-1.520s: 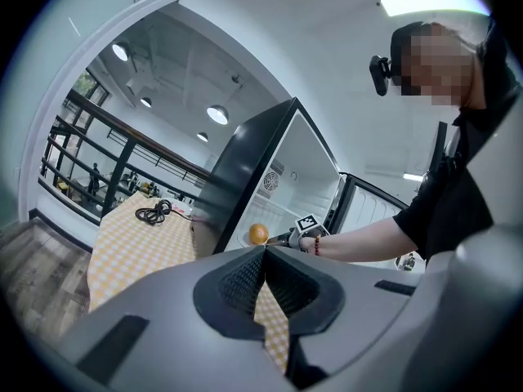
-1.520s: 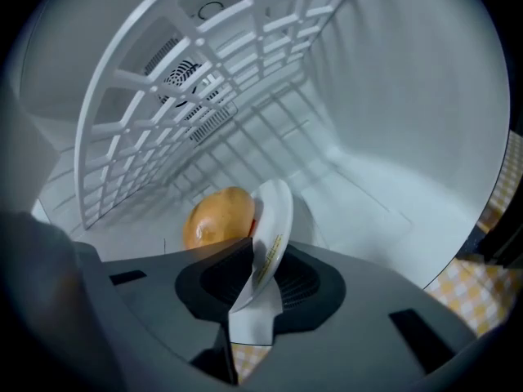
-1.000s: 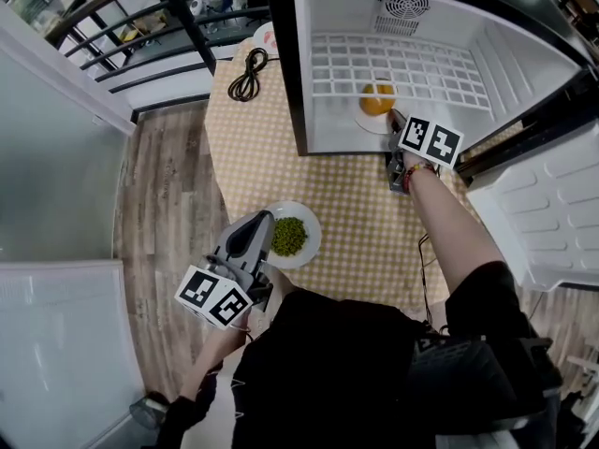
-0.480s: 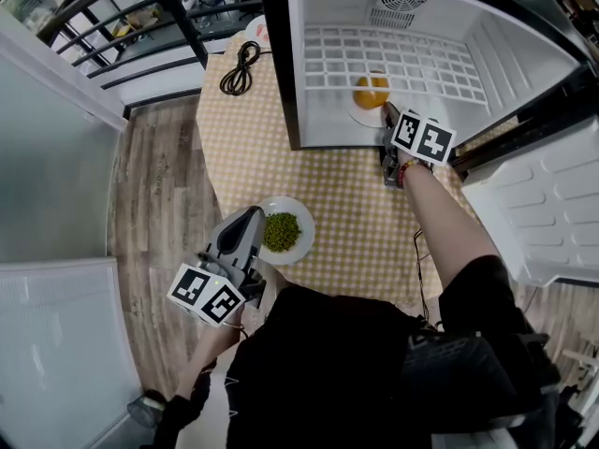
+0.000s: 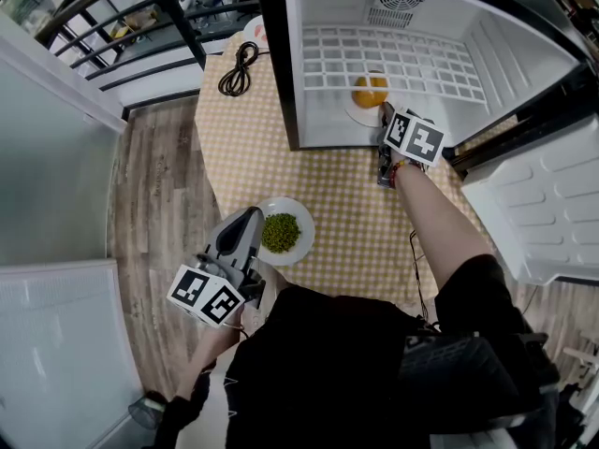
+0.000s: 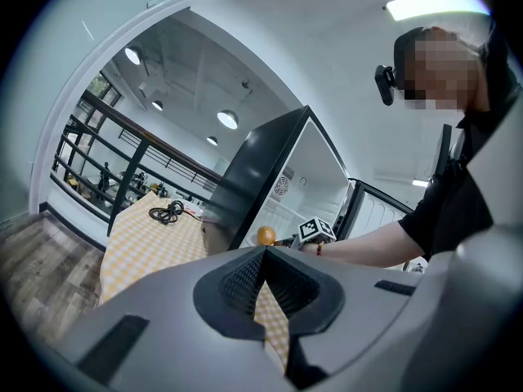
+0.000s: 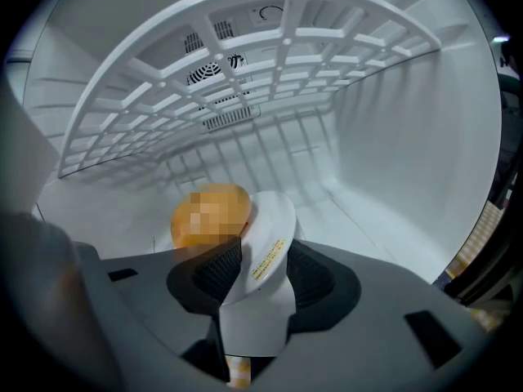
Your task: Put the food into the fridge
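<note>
A white plate (image 7: 265, 251) with orange food (image 7: 208, 215) sits on the floor of the open fridge (image 5: 440, 110), under its wire shelf (image 5: 393, 59). My right gripper (image 7: 260, 272) reaches in from the front. Its jaws are opening, the plate's near rim stands between them, and the pads are spread to either side of it. In the head view the right gripper (image 5: 384, 112) is at the fridge mouth beside the orange food (image 5: 371, 92). A second plate of green peas (image 5: 281, 232) lies on the checkered table (image 5: 328, 185). Beside it my left gripper (image 5: 255, 215) is shut and holds nothing.
A coiled black cable (image 5: 239, 64) lies on the table left of the fridge. The fridge door (image 5: 543, 204) hangs open at the right. A dark railing (image 5: 140, 17) runs behind the table, and wood floor (image 5: 159, 185) lies to the left.
The right gripper stays at the fridge mouth with the plate of orange food just inside. The left gripper keeps its place by the peas. The head view has shifted slightly.
</note>
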`<state>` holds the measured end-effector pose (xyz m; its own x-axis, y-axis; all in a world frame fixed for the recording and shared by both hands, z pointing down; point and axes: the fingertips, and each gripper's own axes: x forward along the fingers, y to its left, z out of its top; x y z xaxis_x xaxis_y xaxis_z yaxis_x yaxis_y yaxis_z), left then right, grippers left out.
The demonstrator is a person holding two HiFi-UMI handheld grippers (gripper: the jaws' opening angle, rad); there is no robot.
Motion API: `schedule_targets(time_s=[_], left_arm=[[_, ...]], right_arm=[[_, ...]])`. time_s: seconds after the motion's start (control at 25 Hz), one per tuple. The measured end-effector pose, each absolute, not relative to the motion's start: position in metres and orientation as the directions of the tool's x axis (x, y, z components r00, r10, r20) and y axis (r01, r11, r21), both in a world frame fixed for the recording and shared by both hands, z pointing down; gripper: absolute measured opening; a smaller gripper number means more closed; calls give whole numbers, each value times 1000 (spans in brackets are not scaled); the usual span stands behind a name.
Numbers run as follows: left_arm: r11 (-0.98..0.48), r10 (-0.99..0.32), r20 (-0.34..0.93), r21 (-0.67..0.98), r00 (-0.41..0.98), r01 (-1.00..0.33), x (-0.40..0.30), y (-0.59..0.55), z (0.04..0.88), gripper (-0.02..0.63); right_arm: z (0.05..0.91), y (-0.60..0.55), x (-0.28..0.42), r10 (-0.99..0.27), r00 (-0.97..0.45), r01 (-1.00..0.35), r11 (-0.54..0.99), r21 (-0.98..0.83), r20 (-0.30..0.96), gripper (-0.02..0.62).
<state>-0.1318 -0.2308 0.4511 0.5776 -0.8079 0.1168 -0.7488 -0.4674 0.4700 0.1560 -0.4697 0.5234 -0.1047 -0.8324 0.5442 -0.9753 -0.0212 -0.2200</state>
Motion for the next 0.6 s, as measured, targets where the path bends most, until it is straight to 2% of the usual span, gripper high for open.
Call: schedule_targets(time_s=[0.6], left_arm=[[-442, -825, 110, 484, 554, -755, -141, -228, 454, 12]], right_arm=[[537, -458, 162, -842, -7, -957, -151, -248, 539, 199]])
